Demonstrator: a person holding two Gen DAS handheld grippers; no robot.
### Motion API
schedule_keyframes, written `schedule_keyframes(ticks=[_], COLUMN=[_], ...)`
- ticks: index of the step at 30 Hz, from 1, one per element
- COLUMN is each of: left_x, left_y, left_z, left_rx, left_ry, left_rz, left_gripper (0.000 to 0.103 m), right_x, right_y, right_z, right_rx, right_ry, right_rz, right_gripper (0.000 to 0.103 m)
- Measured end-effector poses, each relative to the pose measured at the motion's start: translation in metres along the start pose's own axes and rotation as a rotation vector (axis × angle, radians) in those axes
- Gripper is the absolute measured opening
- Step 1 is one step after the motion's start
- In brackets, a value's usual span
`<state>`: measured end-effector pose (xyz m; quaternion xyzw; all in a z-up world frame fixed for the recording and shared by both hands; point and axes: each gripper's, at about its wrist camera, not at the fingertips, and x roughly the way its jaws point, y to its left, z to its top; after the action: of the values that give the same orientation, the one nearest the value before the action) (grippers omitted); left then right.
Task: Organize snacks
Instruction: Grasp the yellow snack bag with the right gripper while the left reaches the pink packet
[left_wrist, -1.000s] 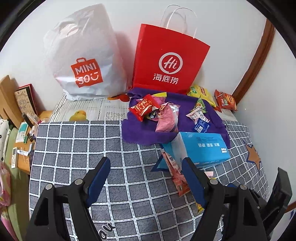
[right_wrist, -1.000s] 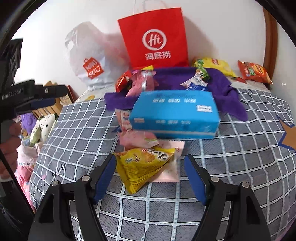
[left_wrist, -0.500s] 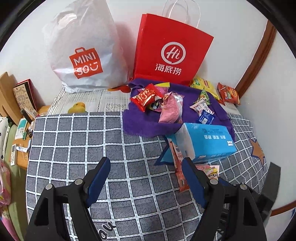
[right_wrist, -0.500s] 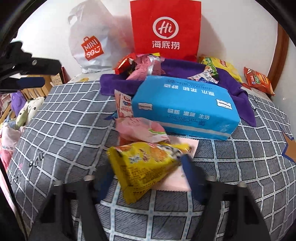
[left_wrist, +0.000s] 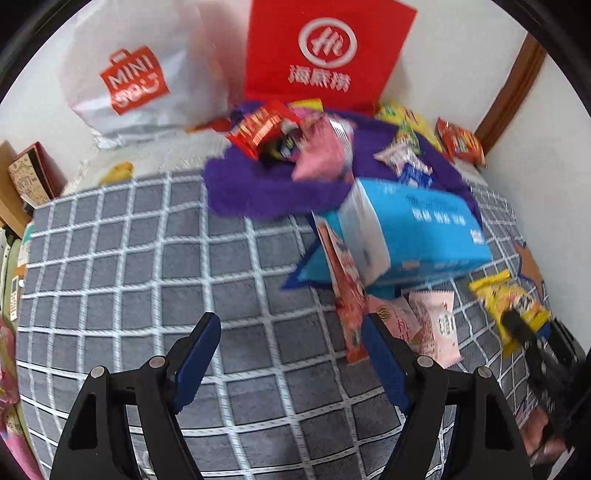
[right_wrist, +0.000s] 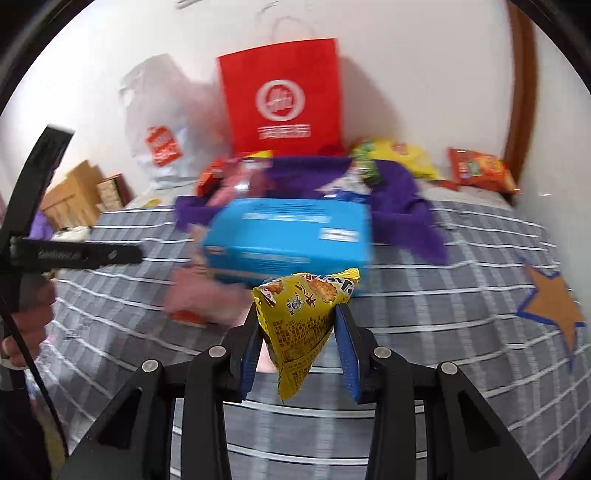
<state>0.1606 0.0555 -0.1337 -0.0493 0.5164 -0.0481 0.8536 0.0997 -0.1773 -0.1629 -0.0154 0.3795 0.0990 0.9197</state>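
Here, grey checked blanket (left_wrist: 147, 258), white wall (right_wrist: 406, 74) — right tongs (right_wrist: 299, 328) pinching yellow snack packet (right_wrist: 303, 317)

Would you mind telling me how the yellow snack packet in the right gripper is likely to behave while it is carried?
The yellow snack packet looks puffy and light, so it probably dents rather than resists. The right gripper pinches its tapered lower half; glossy film may slip. Its contents could crush.

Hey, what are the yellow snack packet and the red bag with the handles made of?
Yellow snack packet: seemingly thin plastic film, glossy and printed; it creases sharply in the right hand-held gripper.
Red bag: probably matte paper; stiff flat panels, standing upright.
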Motion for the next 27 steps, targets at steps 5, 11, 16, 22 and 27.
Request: schedule_keyframes(ticks=[5,11,16,22,27], left_x=[0.012,0.025,0.041,0.057,0.05], left_y=[-0.015,-0.023,-0.033,-0.046,-0.057], left_z=[0.002,0.017,0.024,0.022,0.019], left_rx=[0.014,0.003,0.009,0.052,0.144], left_ry=[0.012,0.004,0.024,0.039,0.034], left_rz=[0.017,0.059,0.064,0.055,0.054], left_gripper=[0.076,0.073,0.061,0.03,0.019], right_x=[0.021,0.039,0.043,0.052,0.053], right_y=[-0.039,-0.048,-0.056,-0.054,-0.051], right_z=[-0.012,-0.018,-0.019,-0.021,-0.021], right_rx=[0.075,0.072,0.112,0.11,0.088], right_ry=[0.043,0.048,0.066,0.115,0.121], right_rz=[-0.014,0.001,0.055,0.05,0.035], right_gripper=[0.038,0.04,0.042,0.043,0.046])
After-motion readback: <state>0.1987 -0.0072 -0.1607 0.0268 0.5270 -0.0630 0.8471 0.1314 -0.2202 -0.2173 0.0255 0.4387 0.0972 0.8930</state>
